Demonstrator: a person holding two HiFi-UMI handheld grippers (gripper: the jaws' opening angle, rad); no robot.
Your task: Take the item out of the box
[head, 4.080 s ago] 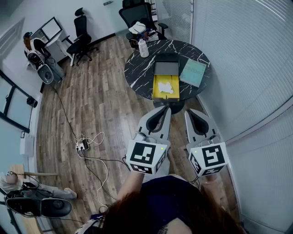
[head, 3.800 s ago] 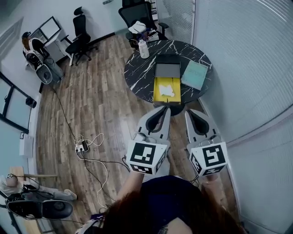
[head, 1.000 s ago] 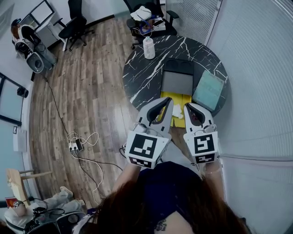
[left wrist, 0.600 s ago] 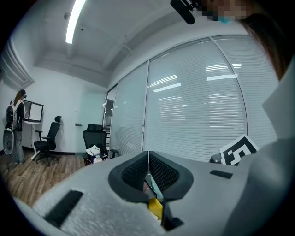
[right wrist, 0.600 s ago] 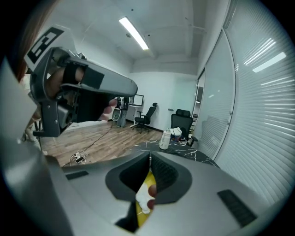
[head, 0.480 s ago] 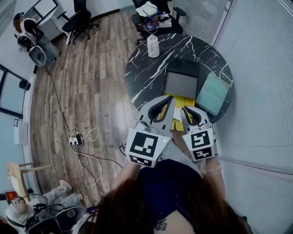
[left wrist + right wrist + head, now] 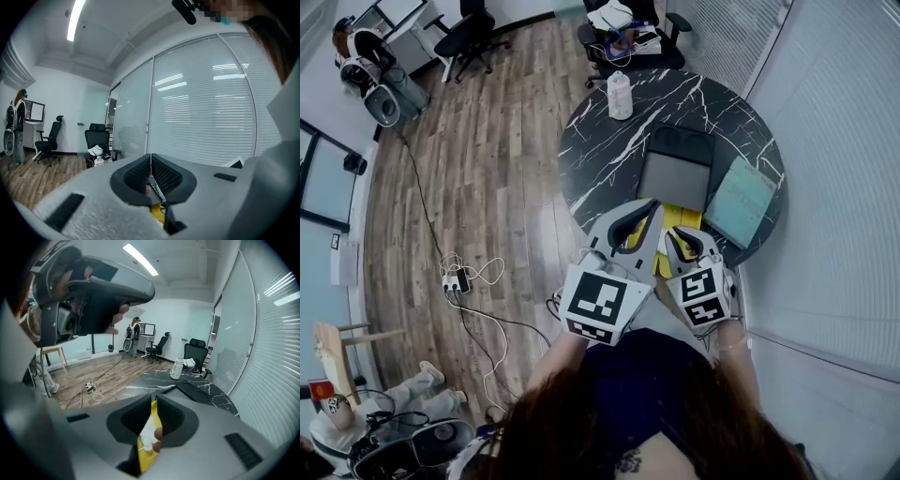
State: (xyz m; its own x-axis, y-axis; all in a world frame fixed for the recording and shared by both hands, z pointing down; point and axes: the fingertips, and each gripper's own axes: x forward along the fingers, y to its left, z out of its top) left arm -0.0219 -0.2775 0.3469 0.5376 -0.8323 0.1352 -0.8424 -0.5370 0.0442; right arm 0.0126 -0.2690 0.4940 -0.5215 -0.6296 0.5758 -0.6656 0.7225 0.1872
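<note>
Plainly, the white item (image 7: 149, 434) lies in the yellow box (image 7: 677, 217), which sits open at the near edge of the black marble tabletop (image 7: 600, 150), its grey lid (image 7: 675, 180) folded back. The right gripper (image 7: 151, 404) hangs right over it, fingers only narrowly parted, the item showing through the gap – not yet gripped, by the look of it. The left gripper (image 7: 150, 161) hovers just beside, its fingers pressed together on nothing. To lift cleanly, the right fingers likely need to spread wider, drop straight down astride the item, and close on the item alone – not the box wall. A teal pad (image 7: 742, 202) lies beside the lid.
</note>
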